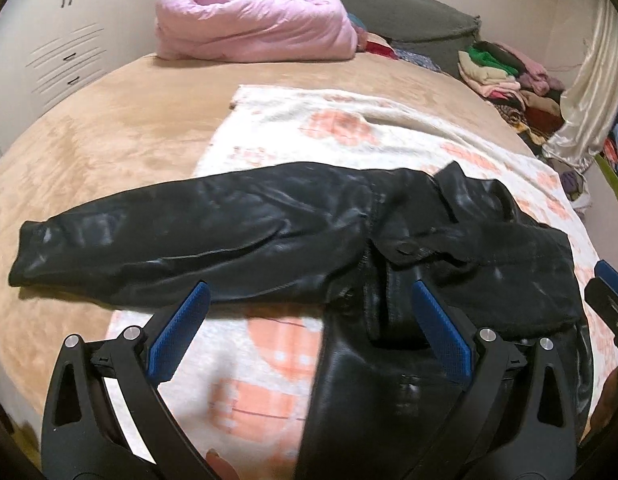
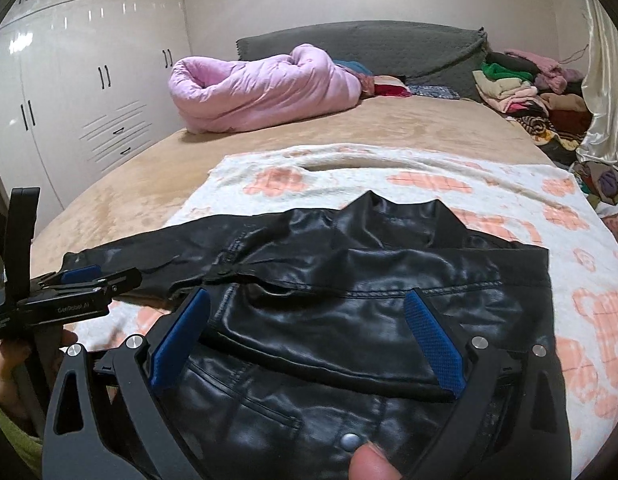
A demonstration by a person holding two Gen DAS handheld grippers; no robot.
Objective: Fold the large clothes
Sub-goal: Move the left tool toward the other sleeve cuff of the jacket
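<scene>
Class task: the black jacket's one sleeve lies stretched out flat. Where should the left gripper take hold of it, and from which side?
Grip the sleeve at its cuff, the free thin end lying on the tan bedspread. The open left gripper should probably come in low from the near edge, one finger sliding under the flat cuff.

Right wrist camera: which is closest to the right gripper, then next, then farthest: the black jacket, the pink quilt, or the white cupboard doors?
From the right gripper:
1. Black jacket, right under its open fingers.
2. Pink quilt, far up the bed, slightly left.
3. White cupboard doors, against the left wall, beside the bed; their far end reaches behind the quilt.
</scene>
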